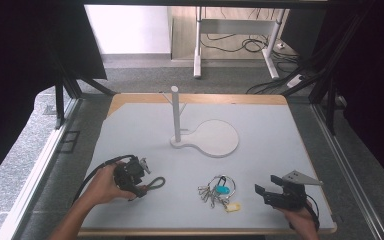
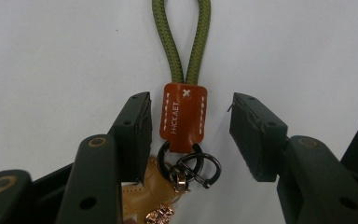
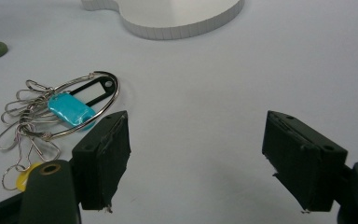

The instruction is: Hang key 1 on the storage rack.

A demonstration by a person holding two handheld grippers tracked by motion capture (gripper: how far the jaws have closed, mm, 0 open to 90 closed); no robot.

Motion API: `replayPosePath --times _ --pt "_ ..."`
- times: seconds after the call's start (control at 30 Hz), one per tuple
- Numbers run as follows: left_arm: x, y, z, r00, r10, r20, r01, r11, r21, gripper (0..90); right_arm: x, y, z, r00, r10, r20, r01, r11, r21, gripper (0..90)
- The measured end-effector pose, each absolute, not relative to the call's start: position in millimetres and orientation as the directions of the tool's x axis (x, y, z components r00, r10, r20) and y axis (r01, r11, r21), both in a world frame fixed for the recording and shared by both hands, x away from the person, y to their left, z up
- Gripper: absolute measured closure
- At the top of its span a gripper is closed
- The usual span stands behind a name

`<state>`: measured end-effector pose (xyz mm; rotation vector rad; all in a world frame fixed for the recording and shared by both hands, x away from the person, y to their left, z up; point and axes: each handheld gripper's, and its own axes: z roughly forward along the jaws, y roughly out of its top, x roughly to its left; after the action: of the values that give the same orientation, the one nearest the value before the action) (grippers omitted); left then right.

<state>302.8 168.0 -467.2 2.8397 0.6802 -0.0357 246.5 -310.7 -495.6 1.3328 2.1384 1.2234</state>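
Grey table (image 1: 260, 130) wide open mid-field, wooden rim at far edge. White stand (image 1: 176, 117) upright on round flat base, centre. Left gripper (image 2: 186, 135) low at near-left, jaws parted either side of brown leather tab (image 2: 182, 116) on olive rope loop (image 2: 182, 37), not clamping. Wire key ring (image 3: 60, 109) with blue tag lies near-centre. Right gripper (image 3: 196, 158) near-right, jaws wide, holding nothing.

Grey carpet floor (image 1: 145, 80), desk legs (image 1: 197, 47), tangled cables (image 1: 240, 45) behind.

Two bare forearms, no sleeves. Each hand grips a black gripper: left gripper (image 1: 130, 175) trails a black cable; right gripper (image 1: 267, 192) carries a grey triangular plate (image 1: 296, 177). Jaws show round screws.
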Motion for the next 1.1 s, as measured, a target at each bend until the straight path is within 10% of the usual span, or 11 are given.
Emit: replayPosePath --times 1.1 --pt "305.7 174.8 -457.5 0.888 0.453 -0.075 0.457 -0.854 0.249 66.4 246.9 -309.7 -497.1 -0.509 0.849 0.144 0.565 0.203 0.799 24.1"
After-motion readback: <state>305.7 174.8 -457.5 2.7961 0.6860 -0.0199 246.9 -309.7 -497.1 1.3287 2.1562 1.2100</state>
